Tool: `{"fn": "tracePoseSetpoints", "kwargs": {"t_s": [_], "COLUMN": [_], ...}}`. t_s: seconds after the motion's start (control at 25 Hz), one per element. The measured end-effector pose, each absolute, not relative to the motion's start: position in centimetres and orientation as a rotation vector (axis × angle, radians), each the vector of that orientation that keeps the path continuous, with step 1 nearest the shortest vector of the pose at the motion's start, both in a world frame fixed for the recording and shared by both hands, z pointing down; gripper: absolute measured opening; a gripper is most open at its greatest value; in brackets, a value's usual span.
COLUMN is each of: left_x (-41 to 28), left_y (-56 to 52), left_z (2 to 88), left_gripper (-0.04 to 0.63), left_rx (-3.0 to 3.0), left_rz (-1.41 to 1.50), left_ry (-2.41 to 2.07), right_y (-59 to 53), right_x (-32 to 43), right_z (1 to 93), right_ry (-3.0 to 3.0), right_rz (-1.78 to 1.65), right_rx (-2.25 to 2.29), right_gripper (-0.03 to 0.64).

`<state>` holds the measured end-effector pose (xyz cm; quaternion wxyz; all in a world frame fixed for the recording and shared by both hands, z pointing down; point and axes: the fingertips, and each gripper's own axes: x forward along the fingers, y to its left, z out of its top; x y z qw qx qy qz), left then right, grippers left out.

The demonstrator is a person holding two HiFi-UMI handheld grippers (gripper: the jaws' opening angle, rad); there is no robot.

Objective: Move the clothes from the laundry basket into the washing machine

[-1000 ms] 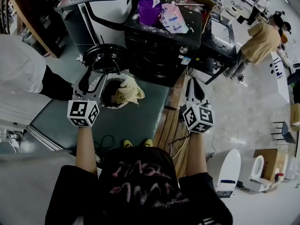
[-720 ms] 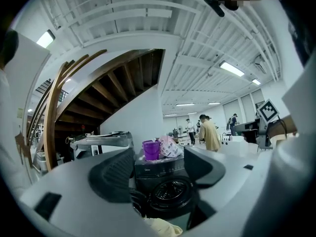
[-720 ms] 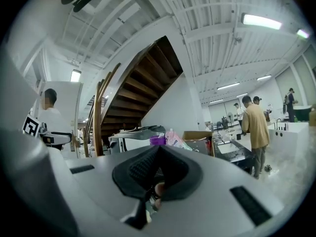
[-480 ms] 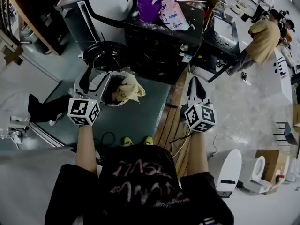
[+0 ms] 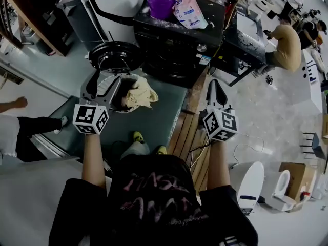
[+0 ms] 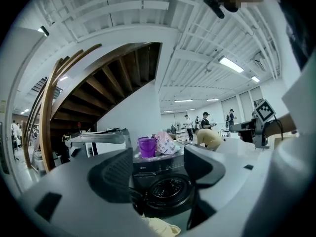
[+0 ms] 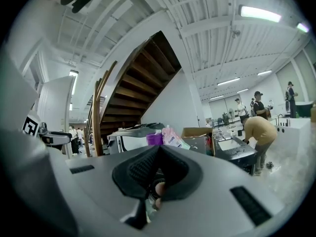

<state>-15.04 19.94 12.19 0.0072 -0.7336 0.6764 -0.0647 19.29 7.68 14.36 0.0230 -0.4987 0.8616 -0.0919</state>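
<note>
Head view: dim, greyish, colours washed out. Even overhead light, shadows soft. Pale floor [image 5: 266,111] at right far brighter than dark washer [image 5: 171,60] at top centre. Straight lines bow toward edges.

Both gripper views: round fisheye picture, black corners. Ceiling strip light [image 7: 260,13] glares at upper right. Stair underside [image 6: 118,83] in deep shadow. Left claw [image 6: 160,174] and right claw [image 7: 158,154] close to lens, soft, out of focus. Background sharper.
</note>
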Motion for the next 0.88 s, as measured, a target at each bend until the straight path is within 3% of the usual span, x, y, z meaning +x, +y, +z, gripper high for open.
{"fn": "tracePoseSetpoints", "kwargs": {"t_s": [0.88], "left_x": [-26.5], "left_y": [7.9], "left_z": [19.1], "left_gripper": [0.322], "left_rx": [-2.502], "left_rz": [-0.223], "left_ry": [2.078], "right_y": [-1.8], "right_x": [8.2], "right_z": [17.9], "right_ry": [2.685], "right_rz": [-0.315], "right_rx": [-1.694], "right_gripper": [0.005]}}
